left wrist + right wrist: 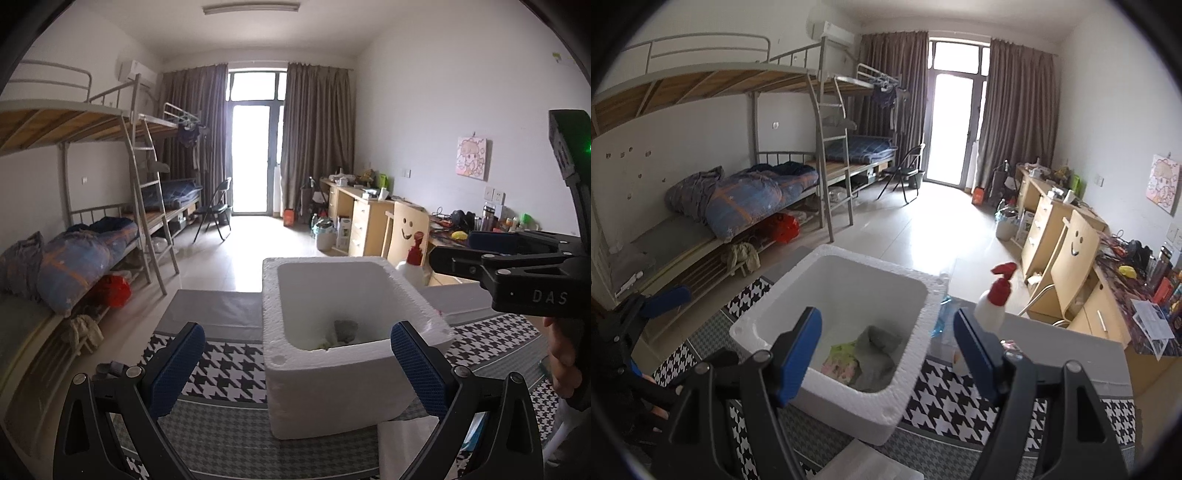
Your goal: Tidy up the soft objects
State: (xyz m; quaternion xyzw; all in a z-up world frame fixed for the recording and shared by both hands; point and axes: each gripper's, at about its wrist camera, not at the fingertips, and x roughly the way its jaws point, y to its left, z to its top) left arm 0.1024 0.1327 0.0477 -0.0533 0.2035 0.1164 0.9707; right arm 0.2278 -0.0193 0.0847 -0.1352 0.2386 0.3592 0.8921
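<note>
Down in the white foam box (846,402), low centre of the right wrist view, lie the soft things: a grey cloth (882,341) overlapping a green-and-pink patterned cloth (842,360). The right gripper (886,354) hangs above the box, jaws spread and empty. The left gripper (297,365) stands equally wide apart, holding nothing, the box between its tips in the left wrist view. A spray bottle (991,308) stands just beside the box, right of centre. Fetching the next item likely means lifting clear of the rim first, avoiding the bottle.
</note>
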